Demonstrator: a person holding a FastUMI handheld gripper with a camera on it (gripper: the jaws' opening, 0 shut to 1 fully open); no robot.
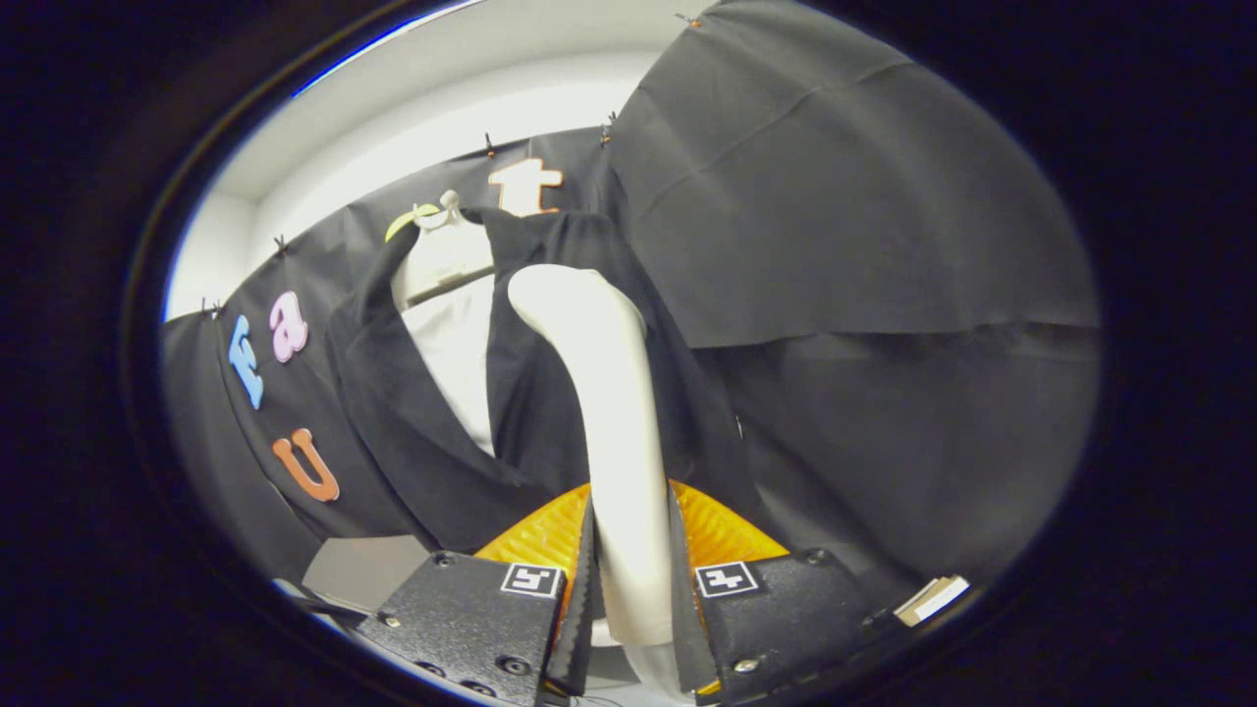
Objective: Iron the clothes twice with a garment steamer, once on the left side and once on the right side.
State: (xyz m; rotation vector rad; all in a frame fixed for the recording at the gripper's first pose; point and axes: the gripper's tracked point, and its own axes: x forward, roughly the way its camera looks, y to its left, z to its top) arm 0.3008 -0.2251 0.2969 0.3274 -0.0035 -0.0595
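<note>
Tool: pinched on the steamer handle | steamer head raised against the hanging black garment near its collar | step: pass apparently starting | next: steady downward stroke judged needed

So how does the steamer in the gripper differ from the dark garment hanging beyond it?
The garment steamer is white, rigid and curved; the dark garment is black, soft and draped. The steamer stands clamped between the gripper fingers; the garment hangs on a hanger beyond them. The steamer's head is up at the garment's collar.
</note>
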